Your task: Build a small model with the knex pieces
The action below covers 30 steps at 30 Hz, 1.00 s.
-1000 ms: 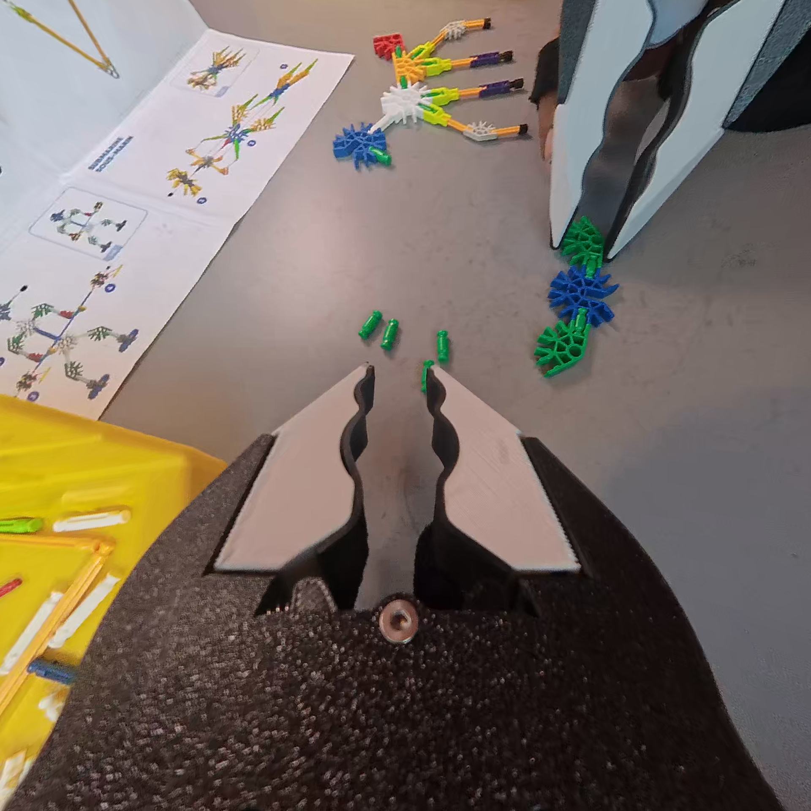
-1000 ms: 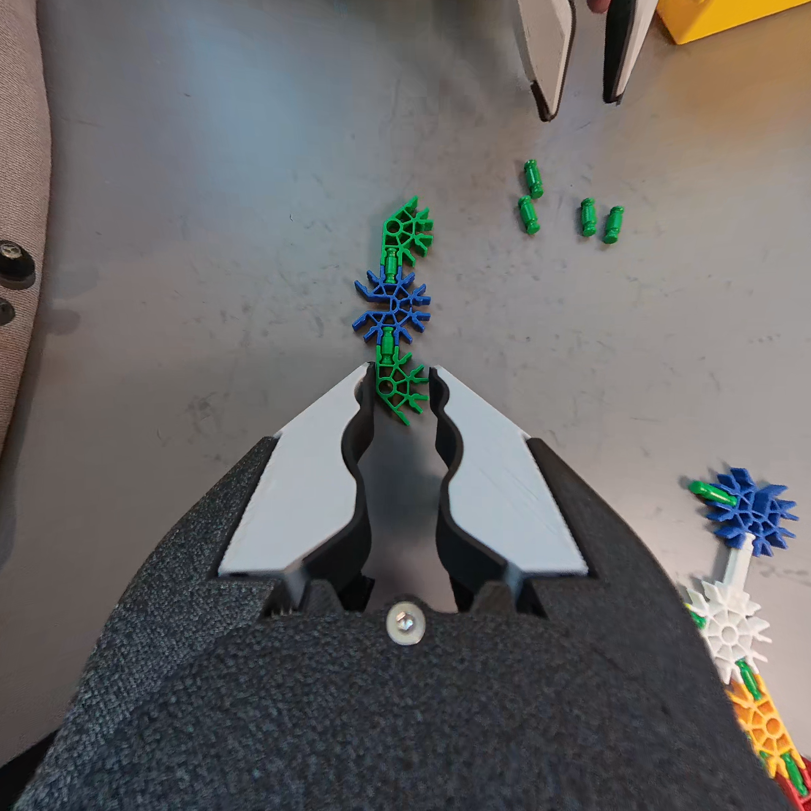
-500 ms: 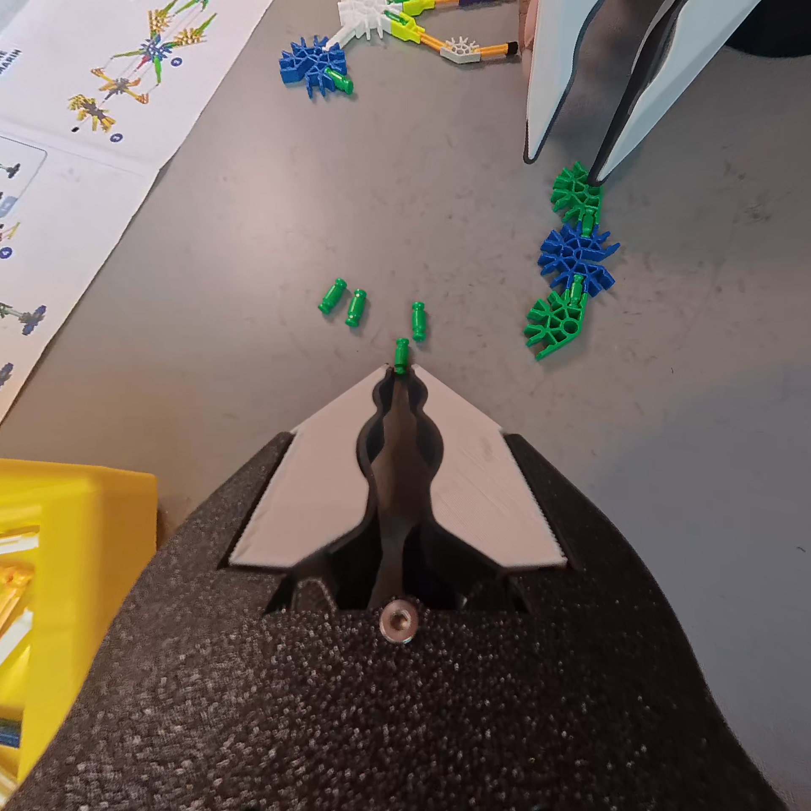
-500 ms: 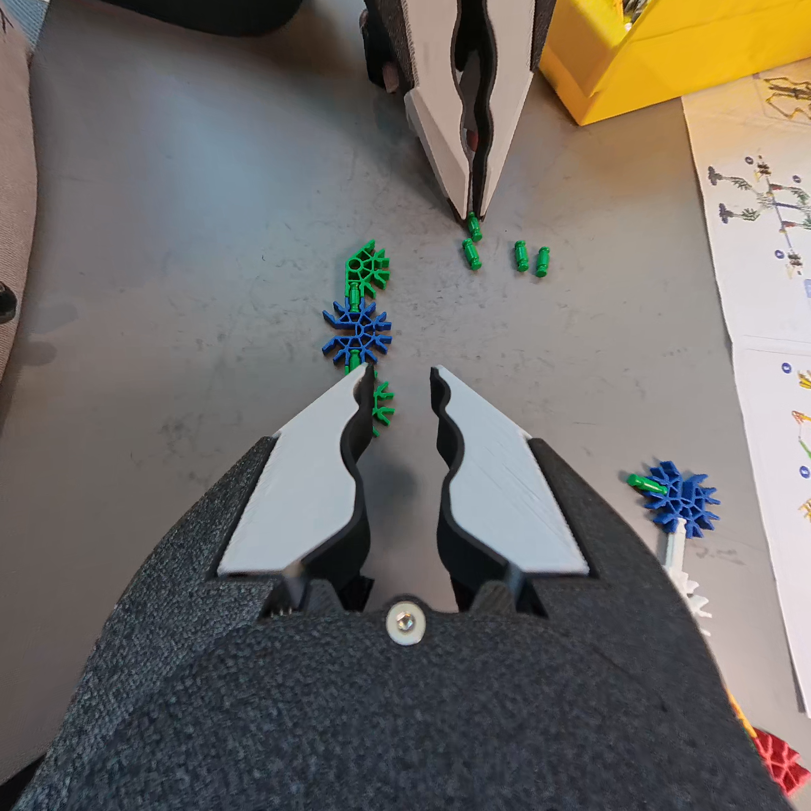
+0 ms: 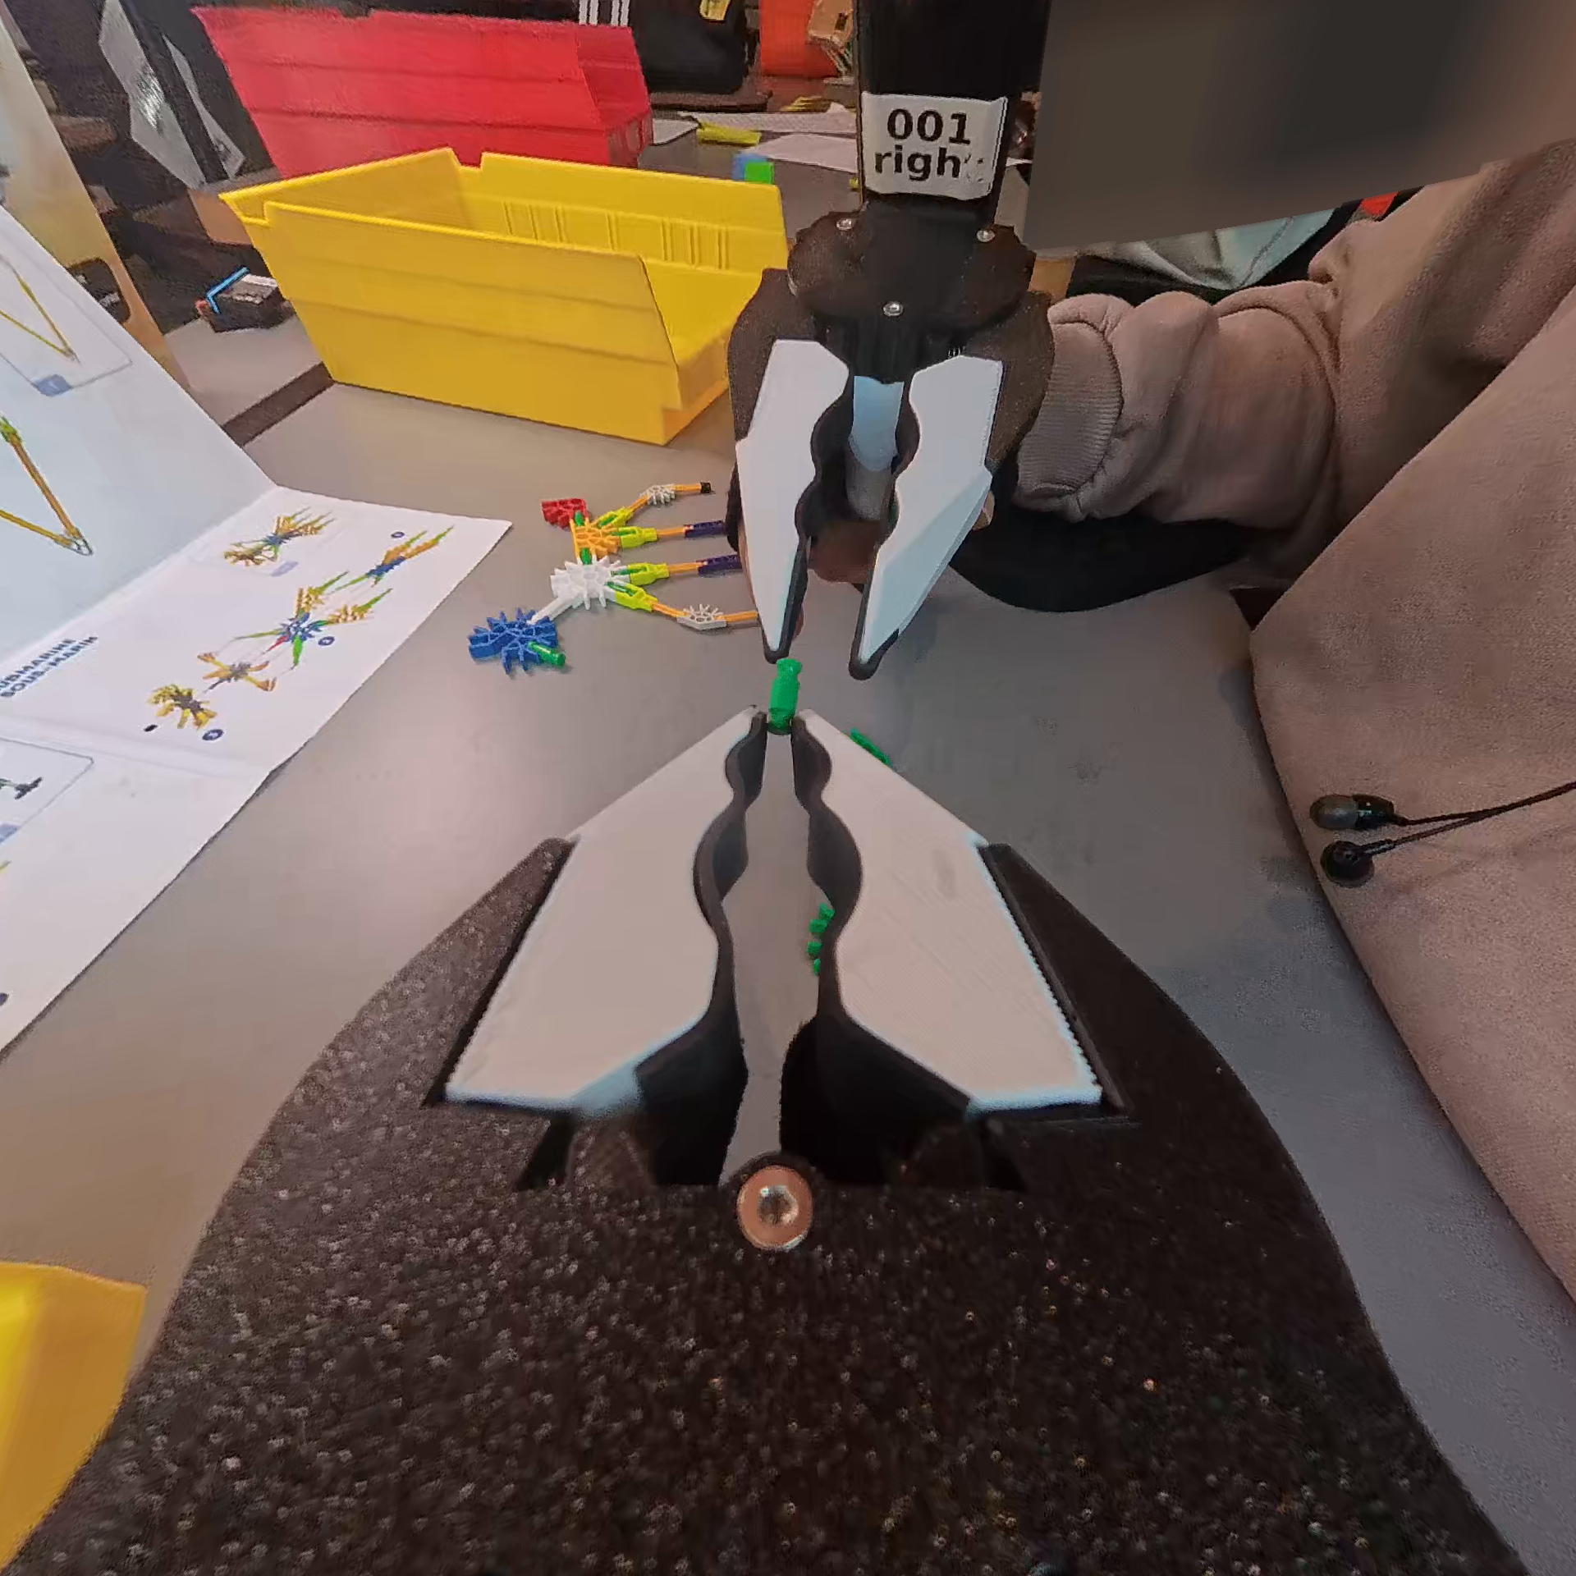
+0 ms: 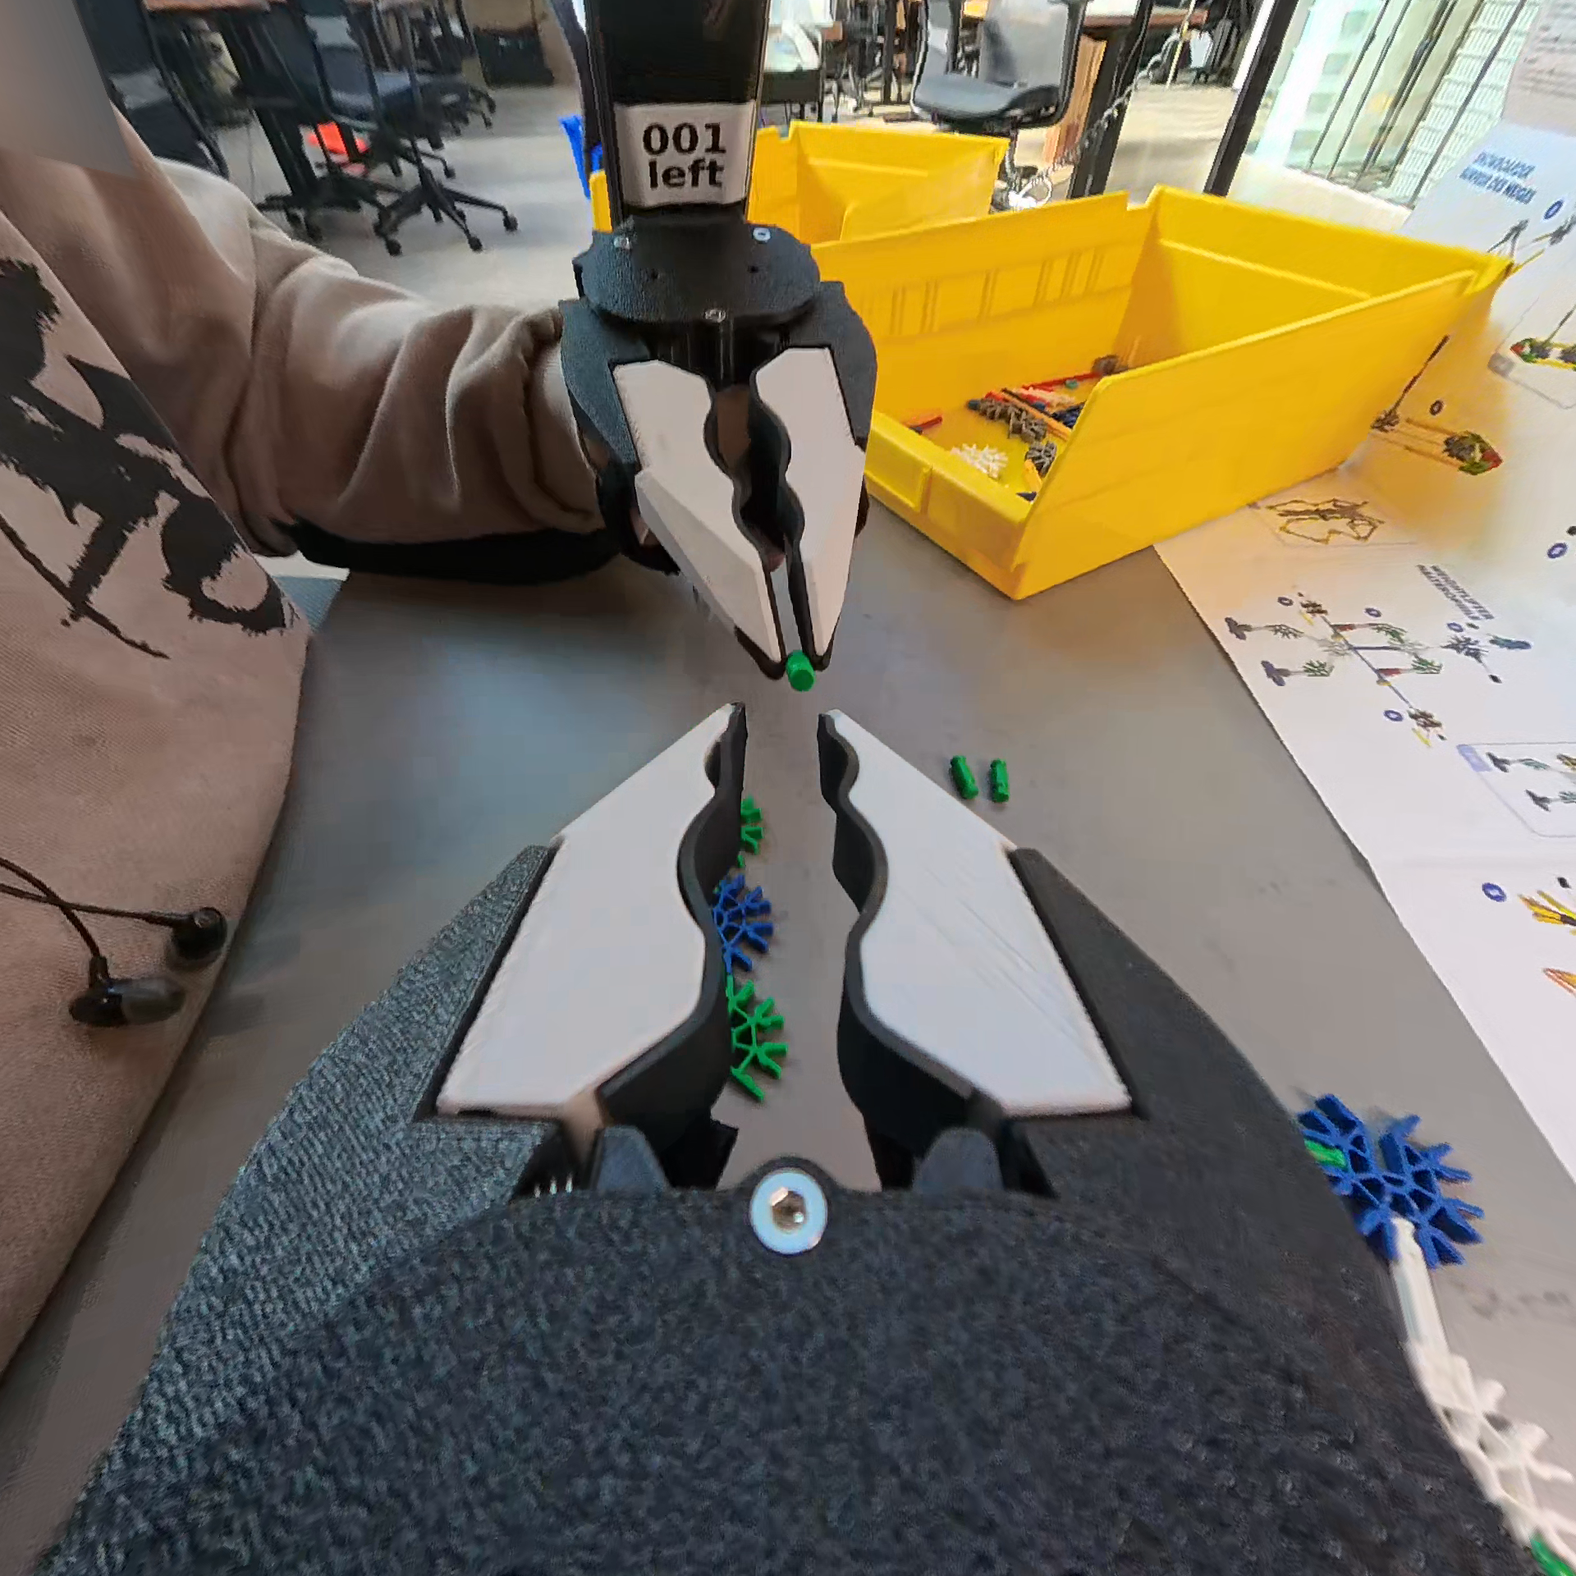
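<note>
2 grippers face each other tip to tip above the grey table (image 5: 1109,767). We see the left gripper (image 5: 778,725) pinched together on a short green rod (image 5: 785,687), which sticks out past its fingertips and is lifted clear of the tabletop. In the right wrist view the same left gripper (image 6: 789,661) points toward the camera, with the rod's round end (image 6: 799,671) showing at its tips.

The right gripper (image 6: 780,712) has its fingers spread apart and grips nothing. From the left wrist view the right gripper (image 5: 823,652) hangs just beyond the rod, and the rod's far end sits close to its left-hand fingertip (image 5: 780,631); we cannot tell whether they touch.

Below the right gripper, between its fingers in its own view, a green and blue connector chain (image 6: 744,929) lies flat on the table: a green piece, a blue snowflake piece and another green piece in a row. 2 more green rods (image 6: 979,778) lie on the table near its right finger.

Further off, a multicoloured assembly (image 5: 610,571) of orange, white, blue and red pieces lies beside the folded instruction sheet (image 5: 170,682). A yellow bin (image 6: 1151,375) holding loose parts stands behind the left gripper, and a red bin (image 5: 426,94) sits further back. A beige sleeve (image 5: 1194,409) leads to each gripper, and 2 black earbuds (image 5: 1343,840) hang over the beige garment.
</note>
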Tool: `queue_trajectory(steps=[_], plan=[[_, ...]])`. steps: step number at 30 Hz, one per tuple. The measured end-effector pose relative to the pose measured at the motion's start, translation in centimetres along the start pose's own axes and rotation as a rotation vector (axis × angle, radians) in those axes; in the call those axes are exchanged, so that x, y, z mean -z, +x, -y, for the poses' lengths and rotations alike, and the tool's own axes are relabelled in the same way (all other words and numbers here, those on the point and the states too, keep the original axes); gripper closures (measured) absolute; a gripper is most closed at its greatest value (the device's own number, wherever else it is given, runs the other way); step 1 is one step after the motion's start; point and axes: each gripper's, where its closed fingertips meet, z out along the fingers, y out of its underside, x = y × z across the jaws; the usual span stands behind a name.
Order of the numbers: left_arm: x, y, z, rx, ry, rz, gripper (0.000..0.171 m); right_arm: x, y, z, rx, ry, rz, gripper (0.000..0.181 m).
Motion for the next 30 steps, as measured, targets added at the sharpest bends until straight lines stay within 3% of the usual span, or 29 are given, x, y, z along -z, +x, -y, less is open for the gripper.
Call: queue_trajectory(steps=[16,20,24,30], plan=[[-0.9,1.0,0.1,0.026,0.000,-0.027,0.166,-0.1,-0.2,0.1,-0.055,-0.001,0.034,0.177],[-1.5,1.7,-2.6,0.000,-0.161,-0.053,0.149,1.4,1.3,-2.3,-0.129,-0.134,0.021,0.177],[-2.6,2.6,-5.6,-0.058,-0.316,-0.066,0.143,2.9,1.5,-4.7,-0.229,-0.260,0.052,0.176],[-3.3,2.6,-7.4,-0.111,-0.412,-0.046,0.143,3.6,0.8,-7.1,-0.319,-0.366,0.109,0.176]])
